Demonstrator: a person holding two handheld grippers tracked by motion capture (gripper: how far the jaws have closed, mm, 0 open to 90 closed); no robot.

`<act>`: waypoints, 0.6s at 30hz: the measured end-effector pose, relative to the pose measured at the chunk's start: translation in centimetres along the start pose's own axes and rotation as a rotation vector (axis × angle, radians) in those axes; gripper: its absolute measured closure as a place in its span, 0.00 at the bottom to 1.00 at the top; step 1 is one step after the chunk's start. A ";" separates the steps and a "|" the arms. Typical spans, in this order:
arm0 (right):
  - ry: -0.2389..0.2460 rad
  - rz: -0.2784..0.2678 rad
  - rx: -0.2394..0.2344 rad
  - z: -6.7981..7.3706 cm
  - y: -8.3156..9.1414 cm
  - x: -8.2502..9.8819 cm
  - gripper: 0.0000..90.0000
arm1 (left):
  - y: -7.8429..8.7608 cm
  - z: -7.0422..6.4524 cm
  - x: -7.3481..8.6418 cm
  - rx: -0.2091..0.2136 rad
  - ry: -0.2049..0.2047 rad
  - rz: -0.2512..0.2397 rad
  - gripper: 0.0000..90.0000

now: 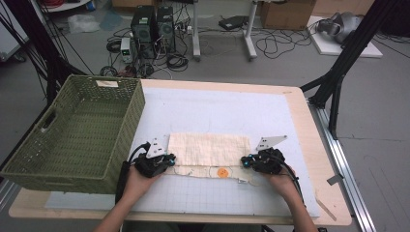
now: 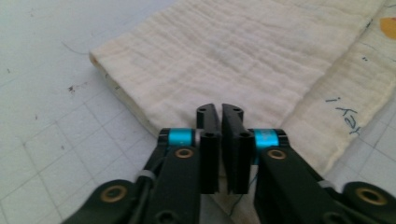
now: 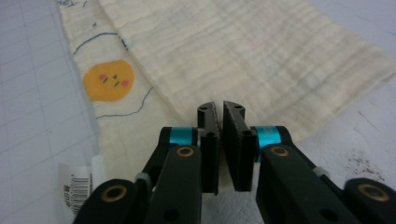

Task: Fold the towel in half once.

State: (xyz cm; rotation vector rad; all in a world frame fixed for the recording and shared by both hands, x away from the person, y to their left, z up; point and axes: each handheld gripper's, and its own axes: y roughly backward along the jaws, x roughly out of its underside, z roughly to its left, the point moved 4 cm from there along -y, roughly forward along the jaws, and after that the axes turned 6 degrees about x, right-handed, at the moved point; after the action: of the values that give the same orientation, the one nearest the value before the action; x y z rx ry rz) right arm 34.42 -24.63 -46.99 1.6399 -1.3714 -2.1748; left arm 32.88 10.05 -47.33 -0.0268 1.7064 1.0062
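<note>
High view: looked forward and down over the surface [image 1: 290, 116] from afar. Claw views: rode close, low; all shared the cream cloth [image 1: 209, 149].

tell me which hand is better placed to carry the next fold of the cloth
Neither clearly: the left tool is shut at the cloth's left end, the right tool shut at its right end. Both look equally placed, so the fold probably needs both together.

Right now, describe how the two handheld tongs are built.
Both the left tongs and the right tongs are black, with two flat upright jaws on hinged arms, a bright blue band beside each jaw and brass-coloured rivets at the joints. From above, each carries a grey three-cornered plate on top and trails a black cable. The forearms are bare, with no sleeves.
</note>
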 end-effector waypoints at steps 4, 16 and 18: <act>-0.001 -0.014 -0.009 -0.1 0.3 -0.1 0.98 | 0.6 0.2 -0.4 0.002 0.004 -0.024 0.99; 0.042 -0.092 0.006 0.6 2.6 -2.8 0.98 | 2.7 0.4 -1.9 -0.013 -0.003 -0.104 1.00; 0.046 -0.105 0.002 0.8 2.9 -3.0 0.99 | 3.0 0.1 -1.7 -0.011 -0.002 -0.105 1.00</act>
State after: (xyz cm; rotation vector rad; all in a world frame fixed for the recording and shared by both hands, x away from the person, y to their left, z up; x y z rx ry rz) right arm 33.80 -24.22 -42.82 1.7894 -1.3039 -2.1758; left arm 32.21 11.26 -44.18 -0.1209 1.6798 0.9369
